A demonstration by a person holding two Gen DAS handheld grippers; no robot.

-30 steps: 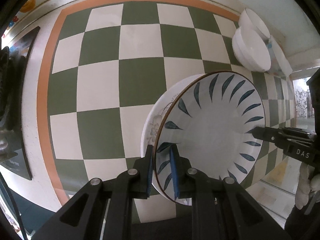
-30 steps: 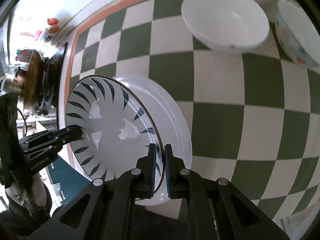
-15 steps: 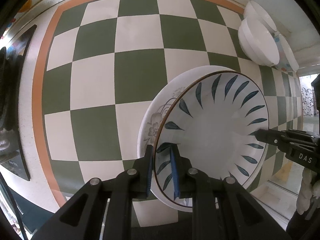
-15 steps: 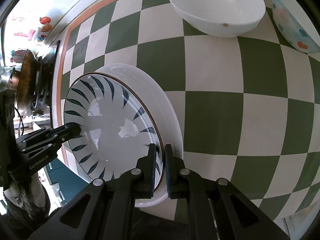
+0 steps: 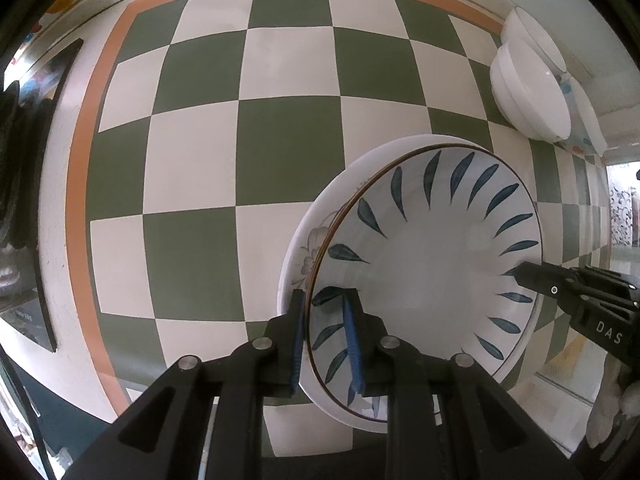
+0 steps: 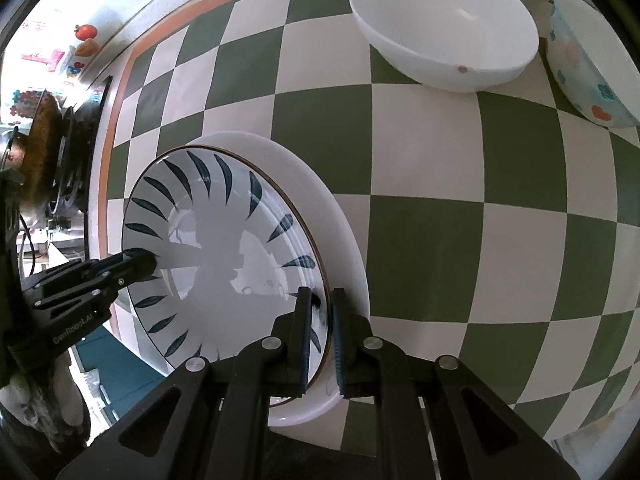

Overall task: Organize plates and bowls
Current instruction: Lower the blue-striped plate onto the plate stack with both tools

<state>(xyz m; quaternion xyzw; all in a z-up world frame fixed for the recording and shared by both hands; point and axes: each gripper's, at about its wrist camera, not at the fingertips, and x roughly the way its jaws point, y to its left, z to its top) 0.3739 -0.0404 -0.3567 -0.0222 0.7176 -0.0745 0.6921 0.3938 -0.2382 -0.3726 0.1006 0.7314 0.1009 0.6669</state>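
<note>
You have both the left gripper (image 5: pixel 325 336) and right gripper (image 6: pixel 320 334) with jaws clamped on the blue-leaf-patterned ceramic plate (image 5: pixel 432 272), over the larger white plate (image 6: pixel 340 240); beyond it, three bowls — a plain white bowl (image 6: pixel 444 28) among them — stand unstacked.

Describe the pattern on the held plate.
Dark blue leaf strokes ringing a white plate, brown-edged rim; clearest in left wrist view.

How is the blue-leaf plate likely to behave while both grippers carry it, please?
The blue-leaf plate looks rigid and probably brittle. Its glossy glaze may slip. The left gripper and right gripper pinch only opposite rims, so it could tilt.
</note>
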